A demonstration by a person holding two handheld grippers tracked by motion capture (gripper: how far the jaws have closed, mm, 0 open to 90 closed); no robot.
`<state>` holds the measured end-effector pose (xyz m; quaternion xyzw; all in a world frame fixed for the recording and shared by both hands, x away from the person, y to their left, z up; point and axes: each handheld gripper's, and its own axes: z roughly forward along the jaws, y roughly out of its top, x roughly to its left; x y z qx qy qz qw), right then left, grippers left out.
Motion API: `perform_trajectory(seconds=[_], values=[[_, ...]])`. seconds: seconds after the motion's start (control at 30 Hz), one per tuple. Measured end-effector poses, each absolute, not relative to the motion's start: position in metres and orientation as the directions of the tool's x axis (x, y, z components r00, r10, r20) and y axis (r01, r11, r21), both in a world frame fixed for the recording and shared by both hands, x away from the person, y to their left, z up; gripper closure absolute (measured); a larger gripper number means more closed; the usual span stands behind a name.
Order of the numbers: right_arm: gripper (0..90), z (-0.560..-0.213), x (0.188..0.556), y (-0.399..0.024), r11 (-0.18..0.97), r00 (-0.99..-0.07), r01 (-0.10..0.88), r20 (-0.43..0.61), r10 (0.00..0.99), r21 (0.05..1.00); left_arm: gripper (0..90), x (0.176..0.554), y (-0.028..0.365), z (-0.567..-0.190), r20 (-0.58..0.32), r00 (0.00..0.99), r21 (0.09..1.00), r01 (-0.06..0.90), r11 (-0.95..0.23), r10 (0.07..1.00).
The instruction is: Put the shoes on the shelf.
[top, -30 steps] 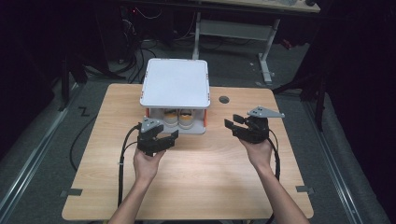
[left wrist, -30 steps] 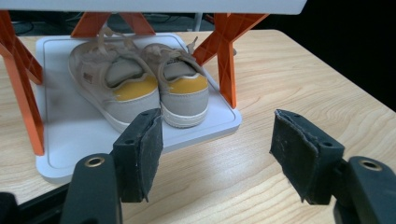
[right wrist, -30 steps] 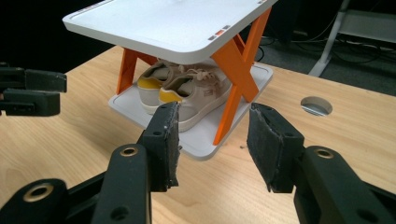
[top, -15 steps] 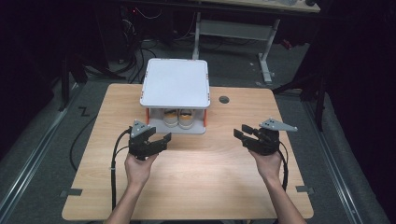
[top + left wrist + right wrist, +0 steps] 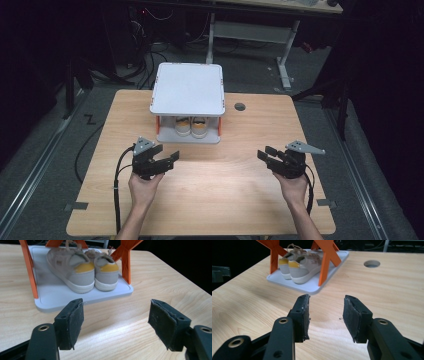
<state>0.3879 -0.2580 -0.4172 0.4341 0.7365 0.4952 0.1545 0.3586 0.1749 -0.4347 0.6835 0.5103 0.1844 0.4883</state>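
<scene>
A pair of little shoes (image 5: pixel 191 126) sits on the bottom tray of a small rack (image 5: pixel 188 90) near the far middle of the tabletop (image 5: pixel 210 200). The shoes are grey with yellow heels, and the heels point at the person. The rack has a flat white top and orange legs.

The left tongs (image 5: pixel 167 159) are in front of the rack, a bit to the left, and well apart from the shoes. Their jaws stand wide apart with nothing between them, and they have just been opening. The right tongs (image 5: pixel 264 154) are off to the right, far from the rack. Their jaws are apart too, with nothing between them, and they have just been closing a little.

The tabletop is light wood with a round hole (image 5: pixel 240 106) past the rack on the right. The room around it is dark. The floor is grey, with cables on it and another desk (image 5: pixel 250 30) behind.

From above, the white top hides most of the shoes. The left tongs' view shows the laces (image 5: pixel 96 252) and the orange legs (image 5: pixel 126 262) up close. The right tongs' view shows the shoes (image 5: pixel 298 263) from the side and the hole (image 5: pixel 372 263).
</scene>
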Motion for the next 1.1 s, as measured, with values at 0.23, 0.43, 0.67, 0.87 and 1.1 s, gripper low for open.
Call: perform_trajectory(seconds=[0.23, 0.43, 0.67, 0.87, 1.1], values=[[56.6, -0.437, 0.385, -0.271, 0.122, -0.54, 0.517, 0.212, 0.815, 0.847, 29.2, 0.357, 0.181, -0.449, -0.221, 0.407, 0.829, 0.556, -0.048, 0.886], [56.6, -0.452, 0.385, -0.279, 0.127, -0.502, 0.542, 0.199, 0.841, 0.83, 29.3, 0.354, 0.188, -0.462, -0.19, 0.376, 0.811, 0.581, -0.071, 0.907], [54.0, -0.47, 0.388, -0.289, 0.135, -0.45, 0.568, 0.169, 0.877, 0.812, 29.6, 0.357, 0.196, -0.478, -0.13, 0.321, 0.782, 0.615, -0.102, 0.938], [50.2, -0.485, 0.396, -0.293, 0.171, -0.393, 0.597, 0.1, 0.914, 0.784, 29.8, 0.364, 0.199, -0.492, -0.052, 0.271, 0.746, 0.65, -0.142, 0.961], [45.8, -0.501, 0.406, -0.294, 0.21, -0.35, 0.633, 0.034, 0.936, 0.745, 29.5, 0.368, 0.2, -0.506, -0.012, 0.233, 0.739, 0.657, -0.148, 0.972]])
